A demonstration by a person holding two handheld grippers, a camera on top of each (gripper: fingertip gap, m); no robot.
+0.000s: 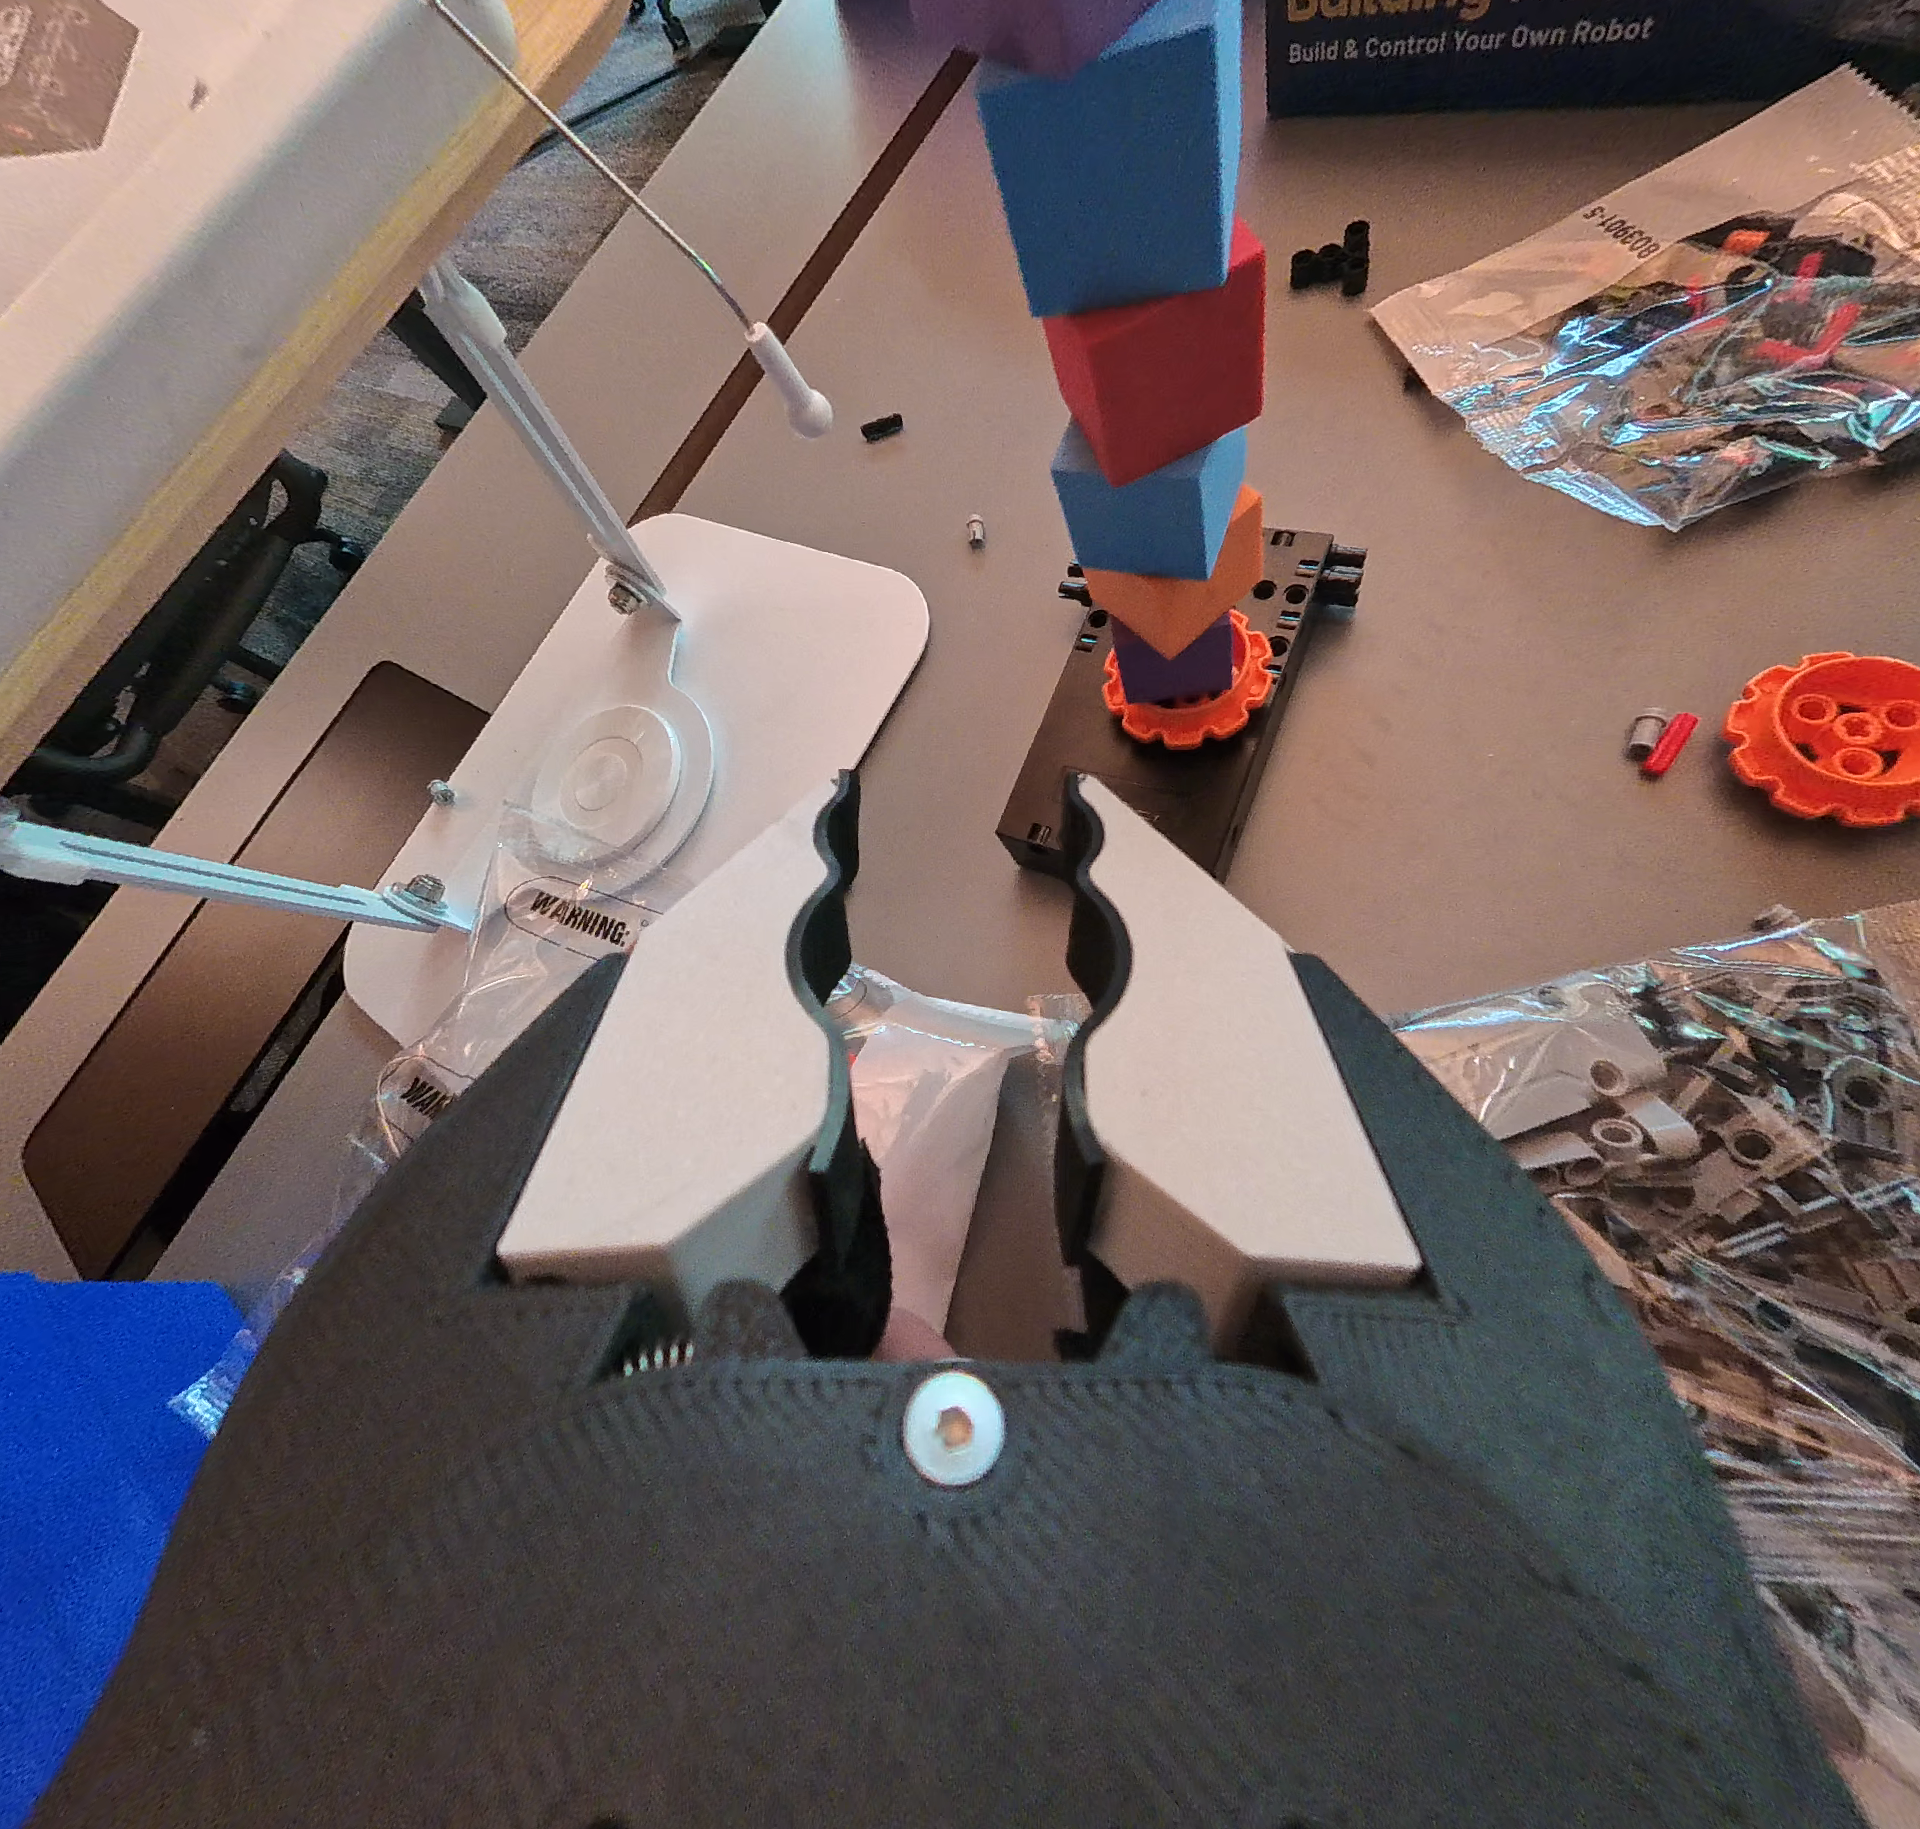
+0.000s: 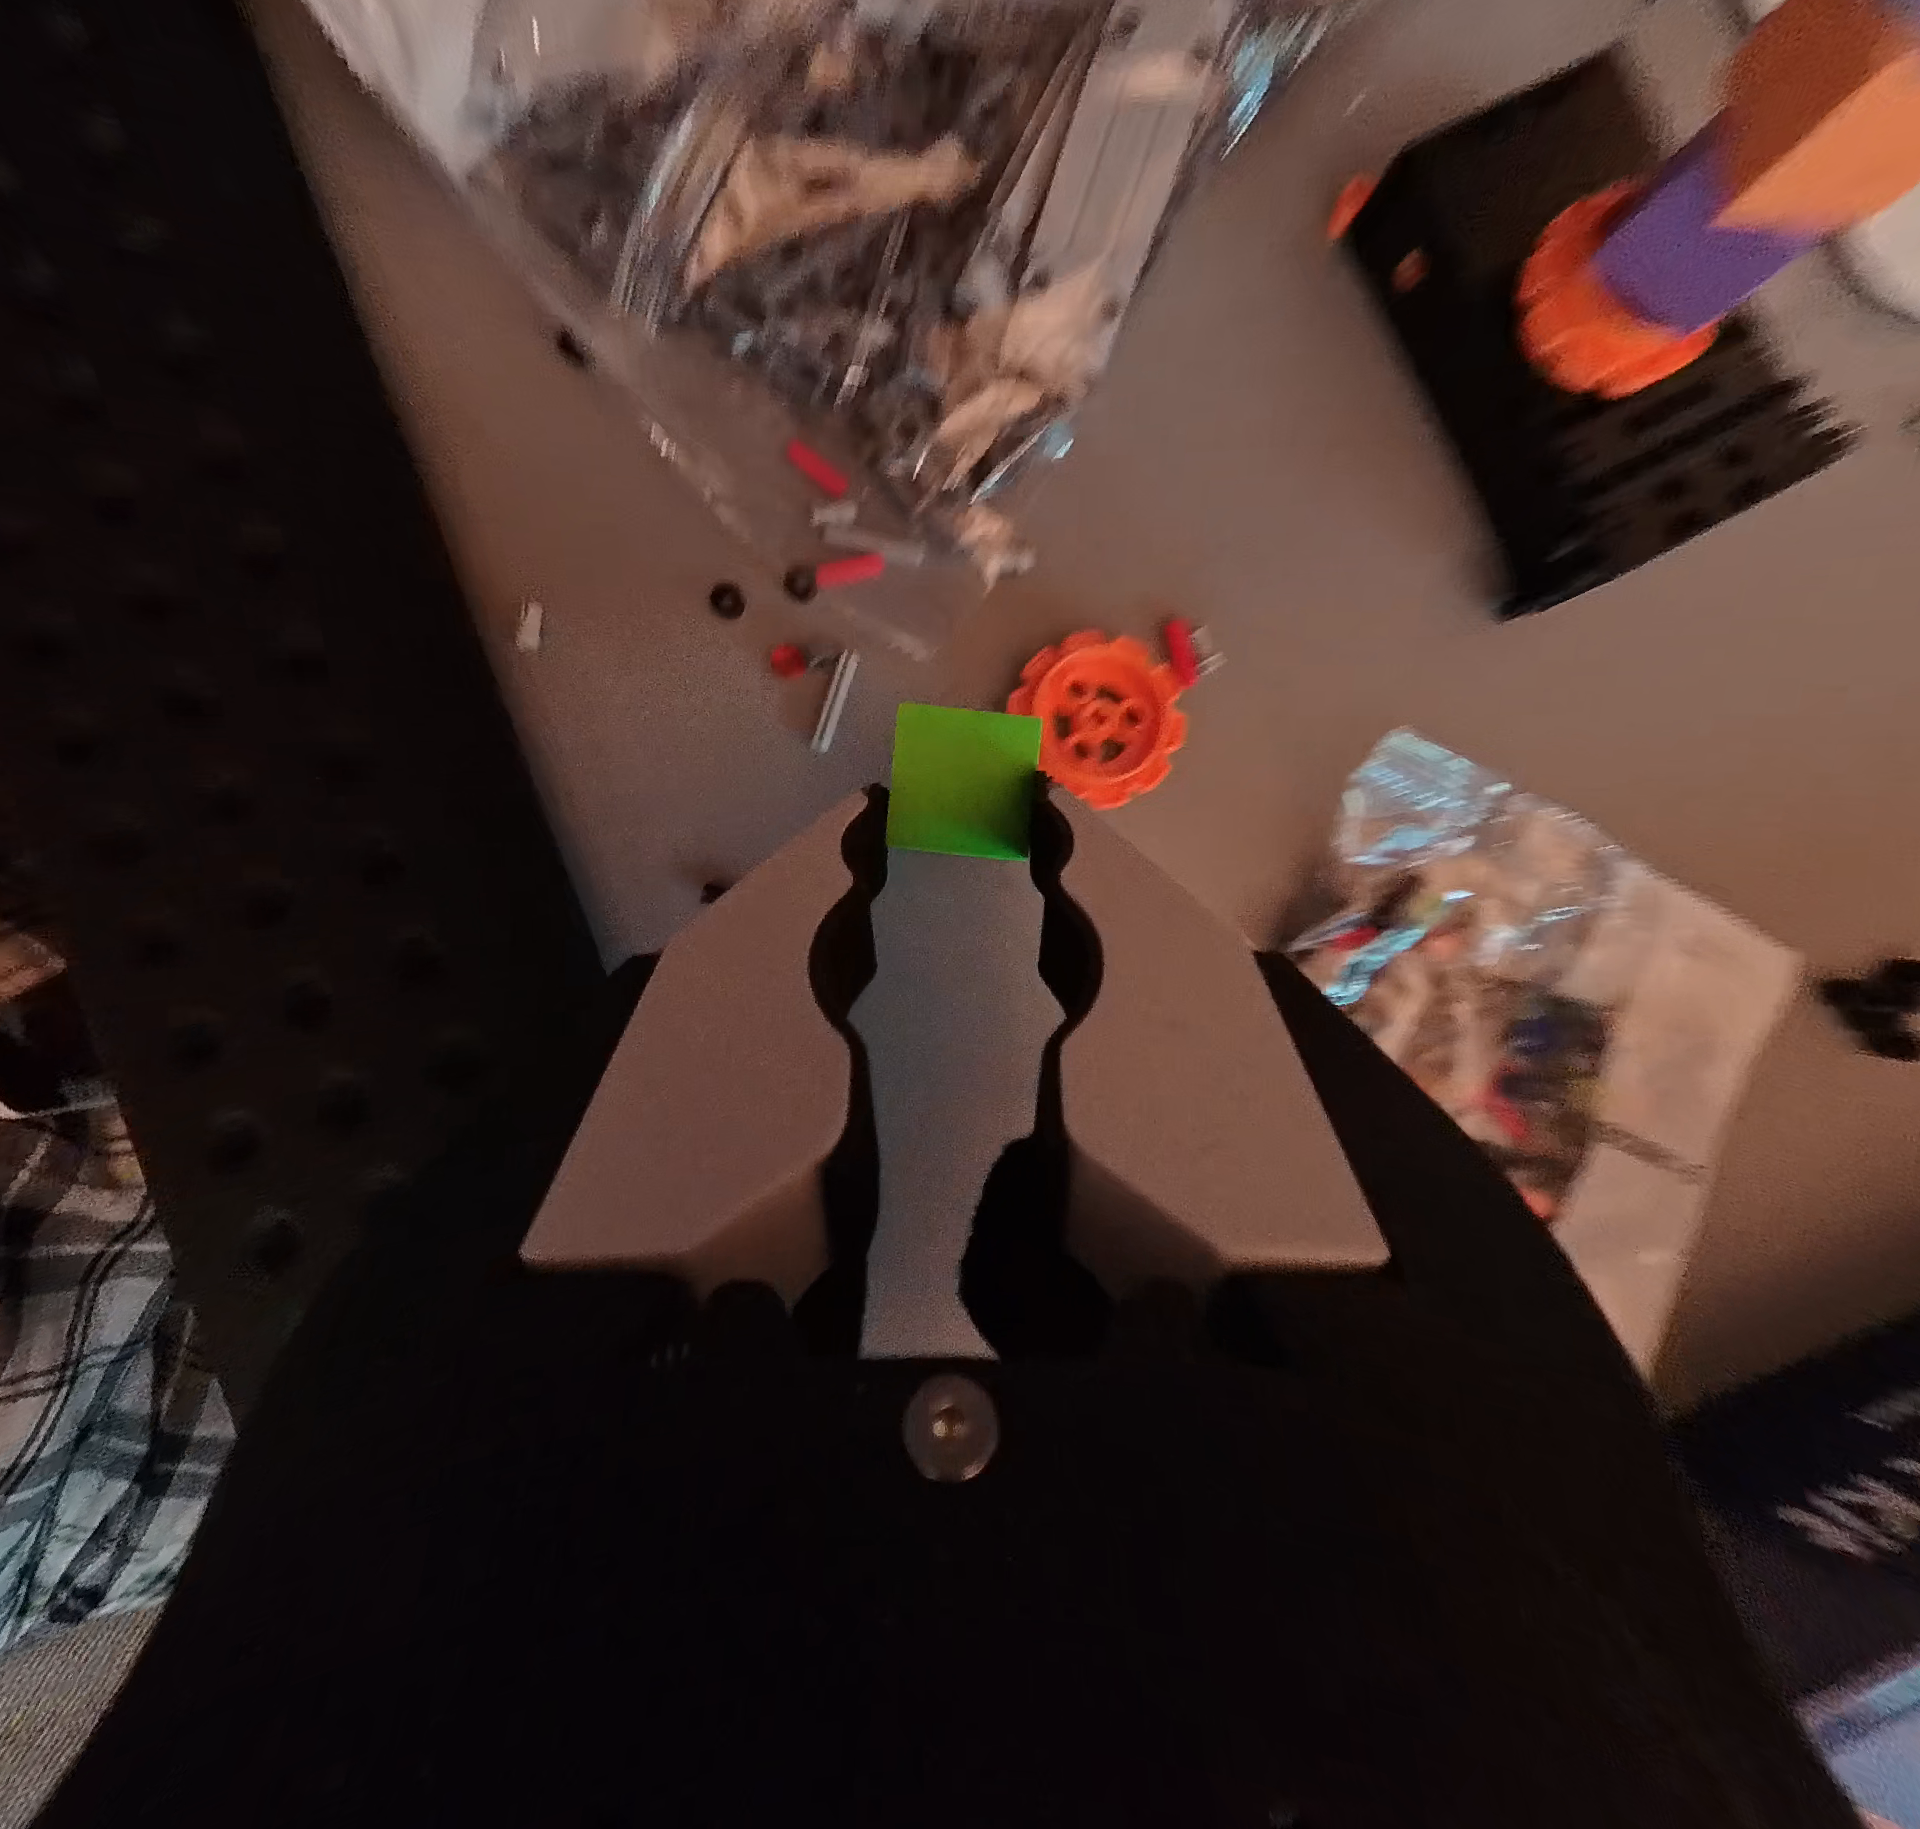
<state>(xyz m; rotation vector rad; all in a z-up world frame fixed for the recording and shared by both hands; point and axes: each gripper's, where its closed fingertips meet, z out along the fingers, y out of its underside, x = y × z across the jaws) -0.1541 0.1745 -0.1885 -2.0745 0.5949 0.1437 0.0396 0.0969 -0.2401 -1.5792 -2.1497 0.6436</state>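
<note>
Green, the small foam cube (image 2: 964, 780) sat clamped in the right tongs (image 2: 958, 811) tips, while the empty left tongs (image 1: 961, 813) gaped nearer the tall stack of coloured foam blocks (image 1: 1143, 345).

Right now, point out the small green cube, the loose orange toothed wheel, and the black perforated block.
Green cube (image 2: 961, 782), right wrist view, its top face.
Orange wheel (image 2: 1107, 725), right wrist view, its hub.
Black block (image 1: 1132, 813), left wrist view, bare top.
</note>
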